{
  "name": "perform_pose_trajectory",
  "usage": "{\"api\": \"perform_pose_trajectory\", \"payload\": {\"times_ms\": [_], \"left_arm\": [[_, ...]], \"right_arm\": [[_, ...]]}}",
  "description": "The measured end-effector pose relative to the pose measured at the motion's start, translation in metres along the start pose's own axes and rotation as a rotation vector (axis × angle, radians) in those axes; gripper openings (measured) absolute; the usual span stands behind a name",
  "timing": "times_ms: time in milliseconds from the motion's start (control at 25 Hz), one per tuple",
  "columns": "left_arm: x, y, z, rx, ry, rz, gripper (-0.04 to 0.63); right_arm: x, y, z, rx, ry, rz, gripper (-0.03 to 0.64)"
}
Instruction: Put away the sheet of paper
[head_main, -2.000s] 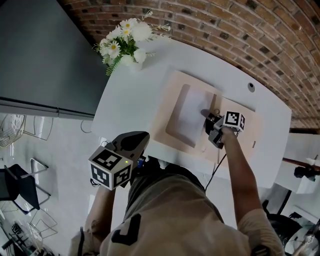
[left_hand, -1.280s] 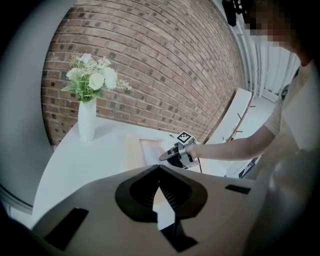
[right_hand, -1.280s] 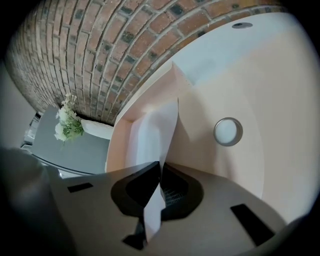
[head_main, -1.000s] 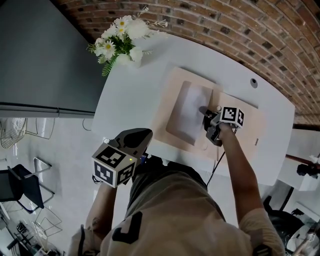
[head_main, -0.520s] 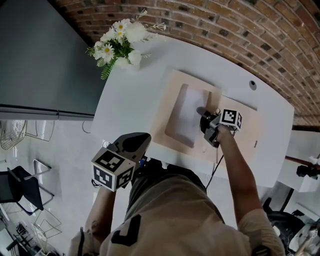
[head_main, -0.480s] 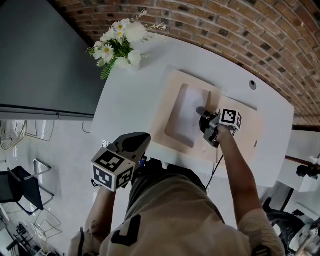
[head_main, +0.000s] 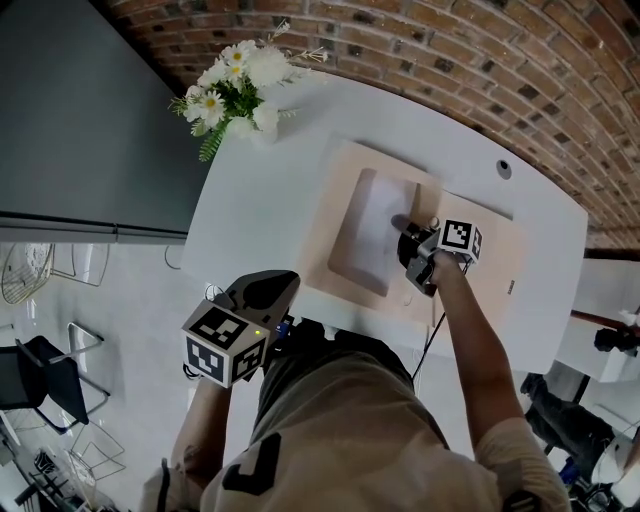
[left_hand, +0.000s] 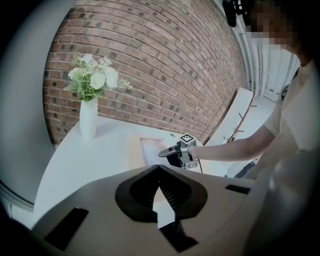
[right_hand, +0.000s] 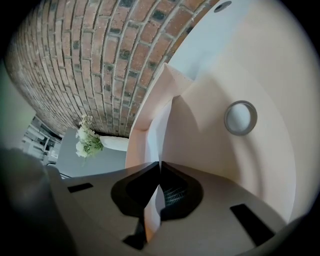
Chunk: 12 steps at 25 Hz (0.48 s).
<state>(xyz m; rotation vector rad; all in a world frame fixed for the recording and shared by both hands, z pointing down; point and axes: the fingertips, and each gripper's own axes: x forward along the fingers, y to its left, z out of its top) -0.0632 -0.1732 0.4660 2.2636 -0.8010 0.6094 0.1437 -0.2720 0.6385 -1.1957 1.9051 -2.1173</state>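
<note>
A: What do we count here?

B: We count two grippers, one sheet of paper (head_main: 375, 225), one beige folder (head_main: 490, 290) and one vase of flowers (head_main: 240, 90), all on the white worktop (head_main: 260, 200).

A: Where is the sheet?

B: It lies inside the open folder. The right gripper (head_main: 403, 228) has its jaws closed on one edge of it.

A: And the left gripper (head_main: 280, 282)?

B: Its jaws are together with nothing between them. We see it near the person's body, off the worktop.

A: What do the gripper views add?

B: In the right gripper view we see one round fastener (right_hand: 240, 117) on the folder, which the head view hardly shows. The left gripper view shows the vase from its side, standing upright.
</note>
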Motion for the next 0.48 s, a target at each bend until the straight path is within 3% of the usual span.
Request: {"api": "perform_pose_trajectory", "payload": {"times_ms": [480], "left_arm": [[0.0031, -0.0037, 0.0044, 0.017, -0.011, -0.002, 0.015]], "right_arm": [[-0.0035, 0.0037, 0.0016, -0.013, -0.009, 0.013, 0.025]]}}
